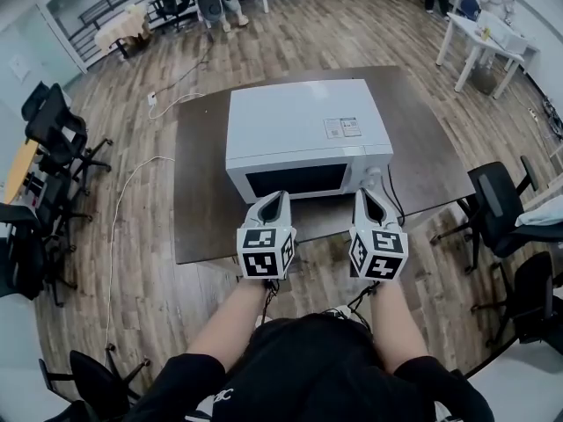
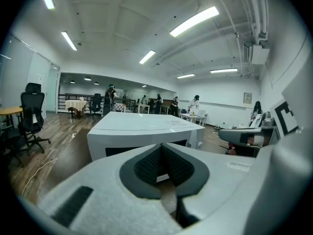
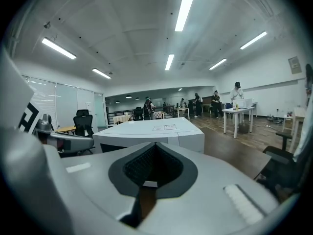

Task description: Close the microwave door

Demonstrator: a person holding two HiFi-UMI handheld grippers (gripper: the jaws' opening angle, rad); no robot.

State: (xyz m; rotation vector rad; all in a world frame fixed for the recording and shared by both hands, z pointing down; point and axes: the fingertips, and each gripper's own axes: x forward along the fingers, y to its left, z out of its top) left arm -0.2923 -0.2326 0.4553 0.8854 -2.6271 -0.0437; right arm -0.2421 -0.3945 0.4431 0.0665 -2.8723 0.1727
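Observation:
A white microwave [image 1: 308, 134] stands on a dark brown table [image 1: 198, 209], its door flush with its front and its dark window [image 1: 295, 181] facing me. My left gripper [image 1: 274, 199] is shut with nothing in it, just in front of the door's lower left and apart from it. My right gripper [image 1: 368, 195] is shut and empty too, near the microwave's control panel corner [image 1: 374, 176]. In the left gripper view the microwave [image 2: 142, 131] lies ahead past the shut jaws [image 2: 164, 146]. The right gripper view shows the microwave [image 3: 151, 133] ahead, left of centre.
A black cable [image 1: 394, 202] runs off the microwave's right side over the table edge. Black office chairs stand at the right [image 1: 497, 205] and left [image 1: 57, 134]. A white table [image 1: 479, 47] stands at the far right. People are at the far end of the room.

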